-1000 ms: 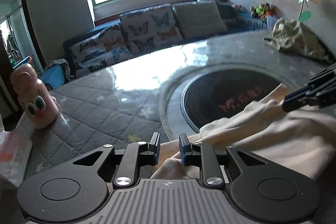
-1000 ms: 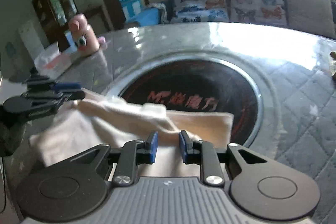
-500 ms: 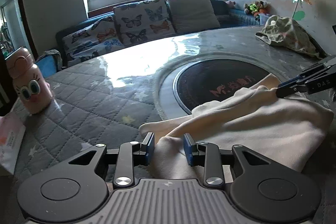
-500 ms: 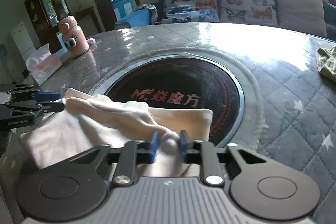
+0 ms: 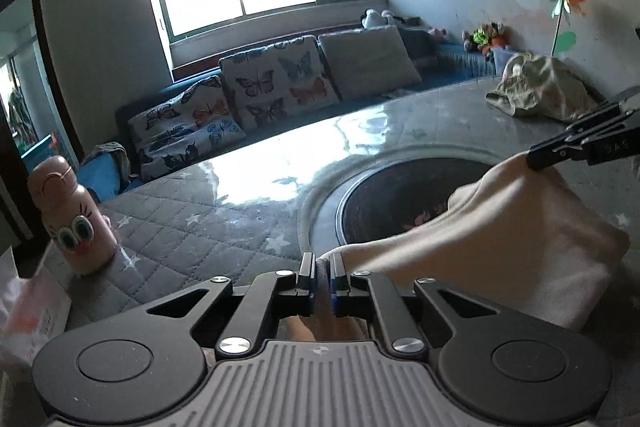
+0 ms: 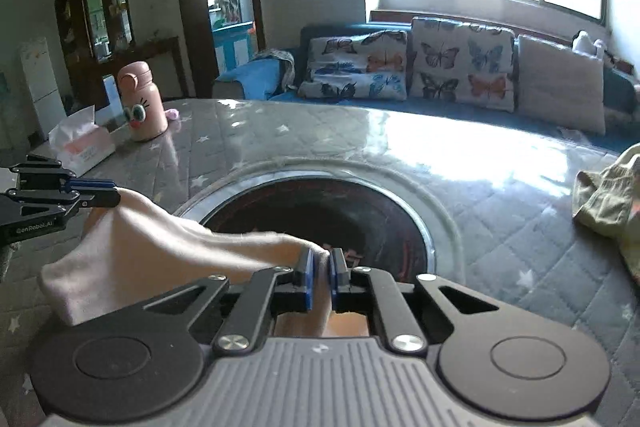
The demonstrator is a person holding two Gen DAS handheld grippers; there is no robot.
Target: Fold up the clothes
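Left wrist view. I am looking along the left gripper (image 5: 320, 281): its jaws are pinching one edge of the cloth (image 5: 520, 239), nearly closed, with fabric showing between the blue pads. The cloth is hanging slack between both tools, over the near part of the table (image 5: 192, 223) and the rim of the dark disc (image 5: 400, 195). The right gripper (image 5: 560, 151) is entering from the right, gripping the far corner.

Right wrist view. The right gripper (image 6: 320, 277) is clamping a bunched corner of the cloth (image 6: 160, 247); the left gripper (image 6: 92, 195) is biting the opposite corner at left.

Step, as I judge it: lifting two corners to start a fold. I am advising level tools, even tension and both pinches kept firm, so the edge lands straight.

Materials. Cloth: cream, soft, matte knit, creasing in broad folds. Table: round, grey quilted star-print cover under glossy film. Disc: black, smooth, recessed. Bottle (image 6: 142, 103): pink, hard, cartoon face. Second garment (image 6: 608, 203): olive, crumpled, well apart.
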